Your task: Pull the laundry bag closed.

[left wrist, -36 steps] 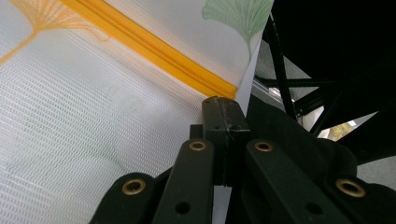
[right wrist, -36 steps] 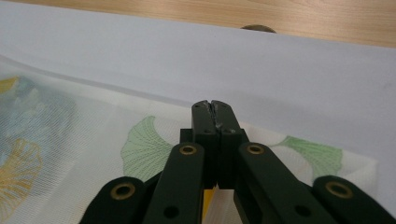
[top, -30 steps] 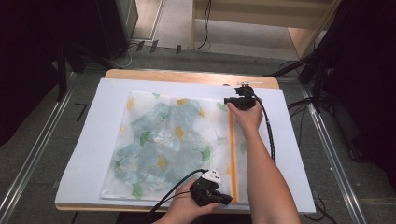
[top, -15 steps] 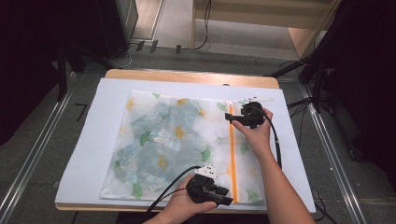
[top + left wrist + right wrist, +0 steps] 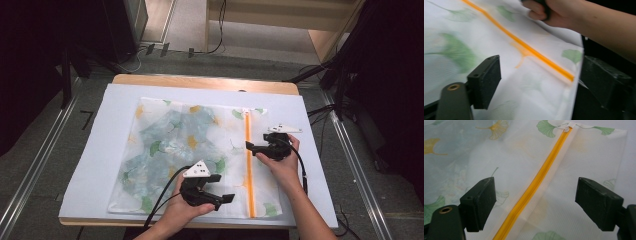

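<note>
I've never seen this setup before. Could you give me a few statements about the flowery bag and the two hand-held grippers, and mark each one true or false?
1. The mesh bag lies flat on the white sheet. True.
2. The bag's zipper is blue. False: it is orange.
3. The right gripper has its jaws open, standing on either side of the zipper. True.
4. The left gripper is clamped shut on the bag. False: its jaws have just been opening, and nothing is pinched between them.
5. The bag is printed with red roses. False: green and yellow leaves.
</note>
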Motion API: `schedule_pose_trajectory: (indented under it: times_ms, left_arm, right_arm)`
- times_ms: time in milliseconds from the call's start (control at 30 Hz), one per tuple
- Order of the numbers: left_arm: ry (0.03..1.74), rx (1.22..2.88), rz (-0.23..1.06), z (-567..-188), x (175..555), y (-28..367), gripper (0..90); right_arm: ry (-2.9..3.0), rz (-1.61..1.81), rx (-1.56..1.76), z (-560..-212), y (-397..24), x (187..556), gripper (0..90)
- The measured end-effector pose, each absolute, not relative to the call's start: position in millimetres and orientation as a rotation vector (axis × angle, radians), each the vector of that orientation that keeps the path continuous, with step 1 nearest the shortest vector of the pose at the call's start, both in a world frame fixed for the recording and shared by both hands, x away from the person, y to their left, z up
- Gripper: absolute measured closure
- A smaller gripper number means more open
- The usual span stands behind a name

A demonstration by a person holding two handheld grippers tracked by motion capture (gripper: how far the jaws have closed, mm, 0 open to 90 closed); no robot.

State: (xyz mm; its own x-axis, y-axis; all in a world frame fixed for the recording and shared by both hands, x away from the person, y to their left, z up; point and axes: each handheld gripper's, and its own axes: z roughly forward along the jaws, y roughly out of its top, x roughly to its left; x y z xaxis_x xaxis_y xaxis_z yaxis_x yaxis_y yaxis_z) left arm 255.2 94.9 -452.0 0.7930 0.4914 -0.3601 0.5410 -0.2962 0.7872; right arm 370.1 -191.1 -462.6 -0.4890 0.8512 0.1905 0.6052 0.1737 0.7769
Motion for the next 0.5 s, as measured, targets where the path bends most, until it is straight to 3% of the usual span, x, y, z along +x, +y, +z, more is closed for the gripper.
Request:
schedule_pose_trajectory:
  times_ms: [500]
  left_arm:
    - [0.939, 1.788, 0.176, -426, 277, 213, 9.7]
  right_arm:
    - [2.144, 1.304, 1.365, -462, -217, 322, 16.0]
